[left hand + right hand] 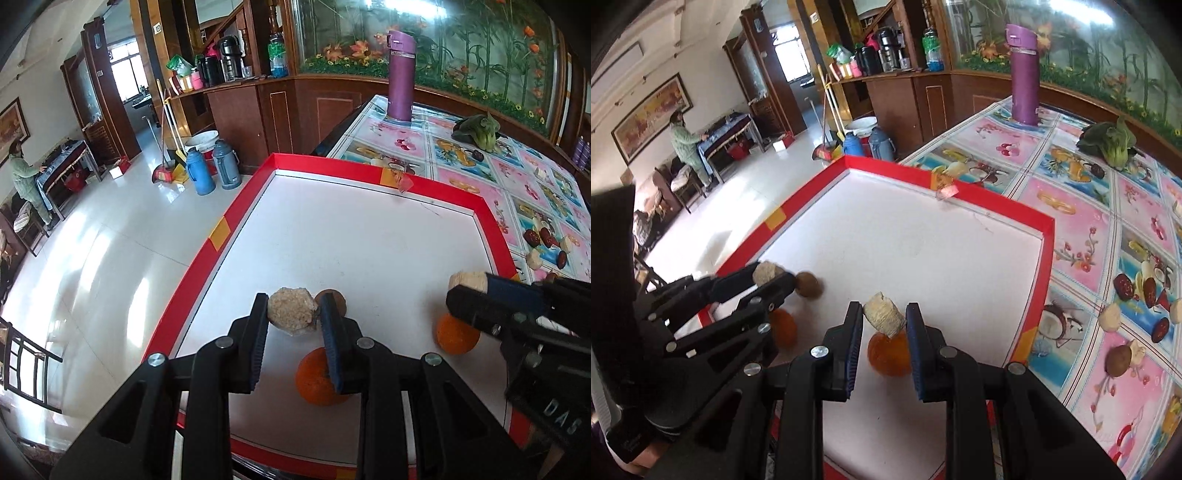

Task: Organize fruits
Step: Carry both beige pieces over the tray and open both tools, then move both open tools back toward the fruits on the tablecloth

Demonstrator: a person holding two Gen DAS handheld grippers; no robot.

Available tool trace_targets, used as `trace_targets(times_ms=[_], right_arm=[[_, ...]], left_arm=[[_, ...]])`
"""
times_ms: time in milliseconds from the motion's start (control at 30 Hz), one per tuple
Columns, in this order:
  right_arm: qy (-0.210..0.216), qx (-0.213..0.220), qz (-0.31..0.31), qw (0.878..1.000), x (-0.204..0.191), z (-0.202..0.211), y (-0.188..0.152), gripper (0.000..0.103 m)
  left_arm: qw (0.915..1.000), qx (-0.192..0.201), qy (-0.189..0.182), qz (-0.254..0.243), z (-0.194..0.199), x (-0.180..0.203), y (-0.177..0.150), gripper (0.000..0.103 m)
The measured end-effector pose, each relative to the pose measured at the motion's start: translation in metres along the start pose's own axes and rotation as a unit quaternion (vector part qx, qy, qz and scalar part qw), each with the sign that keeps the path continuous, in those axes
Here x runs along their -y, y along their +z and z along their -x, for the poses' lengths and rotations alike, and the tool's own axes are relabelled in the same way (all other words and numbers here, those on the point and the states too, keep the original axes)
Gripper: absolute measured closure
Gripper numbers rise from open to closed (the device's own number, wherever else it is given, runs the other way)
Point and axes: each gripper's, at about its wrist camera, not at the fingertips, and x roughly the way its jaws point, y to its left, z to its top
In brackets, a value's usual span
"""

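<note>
I am pinching 1 tan lump [291,312] in my left tongs [293,314] and another [885,314] in my right tongs [884,317], both above the tray [221,232]; they look light and crumbly, so I am squeezing gently at mid-body.

Matt black plastic claws [293,317] with shiny metal pins [224,342]; rough, fibrous beige lump [291,310]; dimpled, slightly glossy oranges [889,352]; smooth white tray [369,240]; glossy printed worktop cover [1089,229].
</note>
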Motion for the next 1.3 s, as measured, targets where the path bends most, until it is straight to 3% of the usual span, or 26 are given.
trace_targets(times_ms=[200, 500, 733, 833, 900, 1000, 1133, 1300], right_arm=[[0.012, 0.019, -0.039, 0.999, 0.027, 0.004, 0.022, 0.081], [-0.020, -0.018, -0.031, 0.999, 0.036, -0.040, 0.031, 0.081], [-0.012, -0.038, -0.031, 0.999, 0.042, -0.051, 0.025, 0.080], [-0.002, -0.048, -0.032, 0.998, 0.044, -0.051, 0.025, 0.069], [0.010, -0.048, -0.041, 0.998, 0.049, -0.046, 0.025, 0.055], [0.032, -0.029, -0.057, 0.997, 0.062, -0.023, 0.023, 0.055], [0.041, 0.020, -0.084, 0.995, 0.096, 0.030, 0.018, 0.054], [0.022, 0.085, -0.135, 0.987, 0.156, 0.110, 0.001, 0.053]], left_arm=[[0.9998, -0.001, -0.014, 0.013, -0.003, -0.010, 0.003, 0.073], [0.9999, -0.010, -0.012, 0.003, -0.020, -0.014, 0.023, 0.073], [0.9991, -0.036, -0.017, -0.013, -0.041, -0.006, 0.024, 0.073], [0.9989, -0.042, -0.013, -0.015, -0.042, -0.003, 0.025, 0.072], [0.9991, -0.038, 0.001, -0.021, -0.038, -0.001, 0.025, 0.054], [0.9993, -0.018, 0.019, -0.028, -0.024, 0.005, 0.026, 0.033], [0.9988, 0.022, 0.014, -0.041, 0.008, 0.023, 0.026, 0.030], [0.9940, 0.071, -0.033, -0.076, 0.052, 0.061, 0.022, 0.022]])
